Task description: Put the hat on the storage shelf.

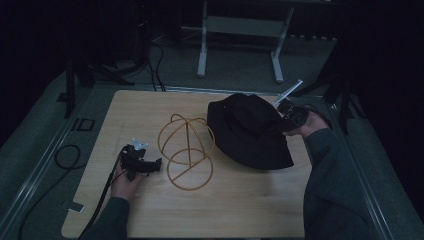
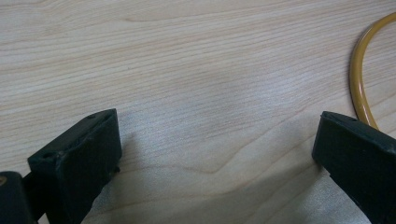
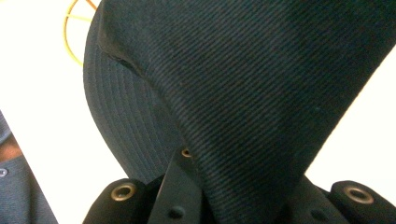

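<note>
With the right claw [image 1: 285,114] clamped on the black hat [image 1: 250,132] near the surface's far right edge — left claw [image 2: 215,154] wide, empty — the fabric could slip free or snag the yellow wire stand [image 1: 187,150].

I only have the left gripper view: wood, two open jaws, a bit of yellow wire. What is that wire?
Observer: The base ring of a yellow wire hat stand standing on the table.
Operator: Where is the right gripper?
Observer: The right gripper is clamped on a black bucket hat, beside the stand.
Operator: Hat on the stand yet?
Observer: No. Its far brim rests on the table; the gripped side is raised.
</note>
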{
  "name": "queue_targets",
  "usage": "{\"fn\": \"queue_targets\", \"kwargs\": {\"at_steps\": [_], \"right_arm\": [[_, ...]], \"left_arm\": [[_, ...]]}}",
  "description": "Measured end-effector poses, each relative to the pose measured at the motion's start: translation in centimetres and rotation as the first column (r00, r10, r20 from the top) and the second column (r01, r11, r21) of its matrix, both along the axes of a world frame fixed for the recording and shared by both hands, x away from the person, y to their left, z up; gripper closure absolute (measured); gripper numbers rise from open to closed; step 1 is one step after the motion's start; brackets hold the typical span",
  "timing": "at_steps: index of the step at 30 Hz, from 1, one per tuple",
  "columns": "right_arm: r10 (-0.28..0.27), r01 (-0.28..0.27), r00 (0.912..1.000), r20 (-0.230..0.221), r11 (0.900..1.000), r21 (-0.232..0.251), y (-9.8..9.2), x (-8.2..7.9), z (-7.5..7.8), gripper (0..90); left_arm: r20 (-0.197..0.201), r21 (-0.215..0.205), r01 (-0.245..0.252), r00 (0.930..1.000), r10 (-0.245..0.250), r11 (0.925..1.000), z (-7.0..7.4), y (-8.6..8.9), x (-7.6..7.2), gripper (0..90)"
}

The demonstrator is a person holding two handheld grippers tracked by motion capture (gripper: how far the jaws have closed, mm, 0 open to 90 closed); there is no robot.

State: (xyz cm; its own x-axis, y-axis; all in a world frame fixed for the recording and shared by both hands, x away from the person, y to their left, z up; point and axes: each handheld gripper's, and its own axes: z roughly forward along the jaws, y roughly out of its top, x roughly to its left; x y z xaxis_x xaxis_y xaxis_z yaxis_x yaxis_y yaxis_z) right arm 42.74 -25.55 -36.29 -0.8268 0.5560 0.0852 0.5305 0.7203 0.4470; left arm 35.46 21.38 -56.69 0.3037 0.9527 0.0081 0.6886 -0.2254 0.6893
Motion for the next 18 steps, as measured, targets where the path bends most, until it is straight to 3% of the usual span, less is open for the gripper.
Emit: {"fn": "queue_targets", "kwargs": {"at_steps": [18], "right_arm": [[0.024,-0.026,0.9989,0.04,0.999,0.047,-0.4,-0.7,2.0,87.3]], "left_arm": [[0.001,-0.003,-0.003,1.0,0.003,1.0,0.0,0.0,0.0,1.6]]}}
